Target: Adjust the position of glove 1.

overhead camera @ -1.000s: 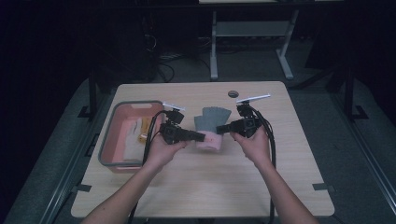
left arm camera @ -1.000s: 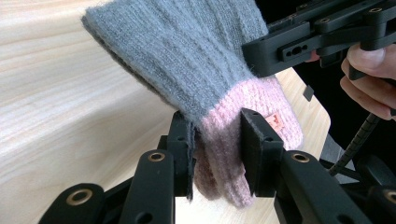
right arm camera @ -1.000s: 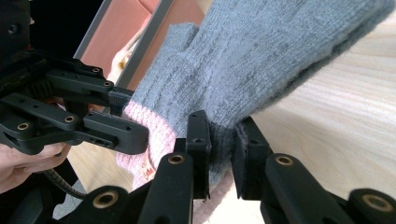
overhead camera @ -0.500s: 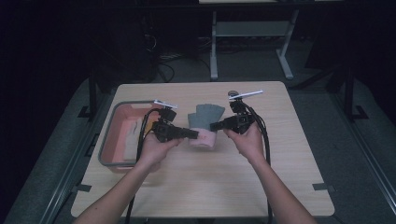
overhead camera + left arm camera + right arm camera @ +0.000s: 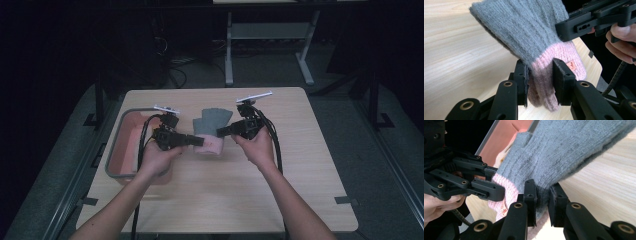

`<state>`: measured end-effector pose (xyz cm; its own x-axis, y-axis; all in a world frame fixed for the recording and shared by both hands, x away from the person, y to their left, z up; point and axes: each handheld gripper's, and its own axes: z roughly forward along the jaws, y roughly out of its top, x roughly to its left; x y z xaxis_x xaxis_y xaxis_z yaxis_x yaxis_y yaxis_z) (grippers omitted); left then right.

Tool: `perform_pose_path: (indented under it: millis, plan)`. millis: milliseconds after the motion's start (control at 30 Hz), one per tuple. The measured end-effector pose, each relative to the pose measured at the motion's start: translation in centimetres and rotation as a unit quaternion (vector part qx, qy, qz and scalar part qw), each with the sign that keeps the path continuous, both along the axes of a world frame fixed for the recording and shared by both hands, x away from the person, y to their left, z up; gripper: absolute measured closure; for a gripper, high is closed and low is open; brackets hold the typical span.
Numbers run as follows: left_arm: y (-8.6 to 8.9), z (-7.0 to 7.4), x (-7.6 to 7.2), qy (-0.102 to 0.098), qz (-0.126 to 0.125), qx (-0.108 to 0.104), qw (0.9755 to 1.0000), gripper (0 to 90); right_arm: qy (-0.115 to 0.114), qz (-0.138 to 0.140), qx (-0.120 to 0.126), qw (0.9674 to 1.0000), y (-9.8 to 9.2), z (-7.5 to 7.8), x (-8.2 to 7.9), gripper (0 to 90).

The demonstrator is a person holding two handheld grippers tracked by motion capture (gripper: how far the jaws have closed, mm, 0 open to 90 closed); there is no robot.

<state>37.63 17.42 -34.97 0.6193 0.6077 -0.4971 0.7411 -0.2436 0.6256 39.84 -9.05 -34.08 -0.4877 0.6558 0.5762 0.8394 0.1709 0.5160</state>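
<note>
Two grippers share one glove (image 5: 212, 131), a grey knit with a pink cuff, above the middle of the table (image 5: 220, 200). From the high view, the person's forearms enter at the bottom and meet over the wood. The left gripper (image 5: 196, 141) pinches the pink cuff; in the left gripper view its jaws are narrow, with the cuff (image 5: 541, 82) bunched between the pads. The right gripper (image 5: 224, 131) clamps the grey part just past the cuff; in the right gripper view its jaws are nearly together on the knit (image 5: 564, 152). The glove's grey fingers point away from the person and look to lie on the wood. Left of the glove, beside the left hand, stands a tray (image 5: 116, 145) with a pink floor and grey rim.
</note>
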Motion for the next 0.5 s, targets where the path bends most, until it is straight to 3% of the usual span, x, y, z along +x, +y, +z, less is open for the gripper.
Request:
perform_pose_path:
  millis: [500]
  plan:
    - [2.4,1.0,-0.1,-0.005,0.019,-0.003,0.9998,67.7,-0.006,0.016,0.007,0.9998,2.4,0.7,0.9,78.1]
